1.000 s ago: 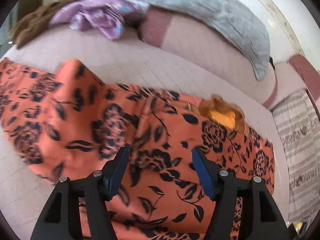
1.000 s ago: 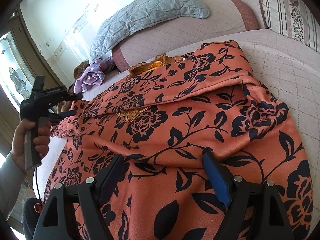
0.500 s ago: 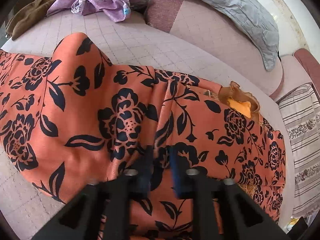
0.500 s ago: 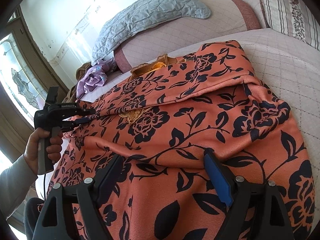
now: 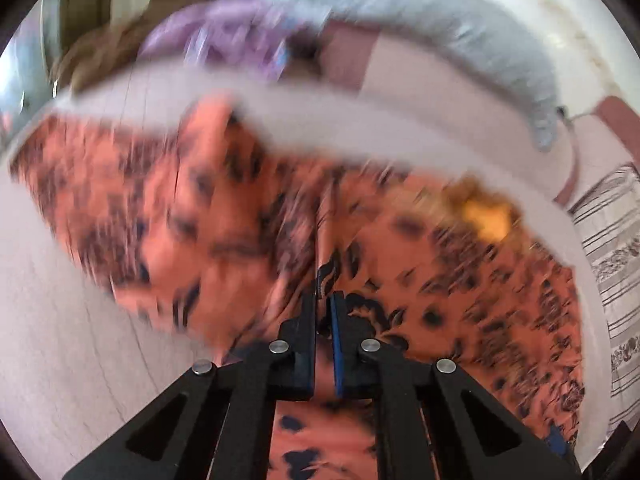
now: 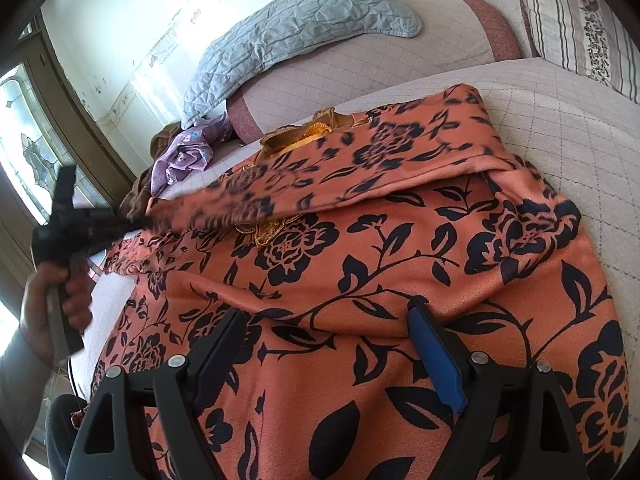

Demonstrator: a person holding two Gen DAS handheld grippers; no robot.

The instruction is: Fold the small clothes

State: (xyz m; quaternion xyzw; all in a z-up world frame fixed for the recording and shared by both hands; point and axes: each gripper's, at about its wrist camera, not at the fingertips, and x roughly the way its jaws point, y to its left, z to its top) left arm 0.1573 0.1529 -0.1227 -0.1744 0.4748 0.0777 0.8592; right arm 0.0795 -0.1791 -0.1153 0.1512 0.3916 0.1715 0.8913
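Now your left gripper [image 5: 323,300] has its jaws pinching the orange floral garment [image 6: 360,264]; your right gripper [image 6: 328,320] hovers over it, jaws spread.

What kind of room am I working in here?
Most likely a bedroom: the orange floral garment lies on a quilted bed cover, with a grey quilt over a bolster and a striped pillow behind it.

orange black-floral garment [image 6: 400,280] spread on bed, one sleeve lifted across
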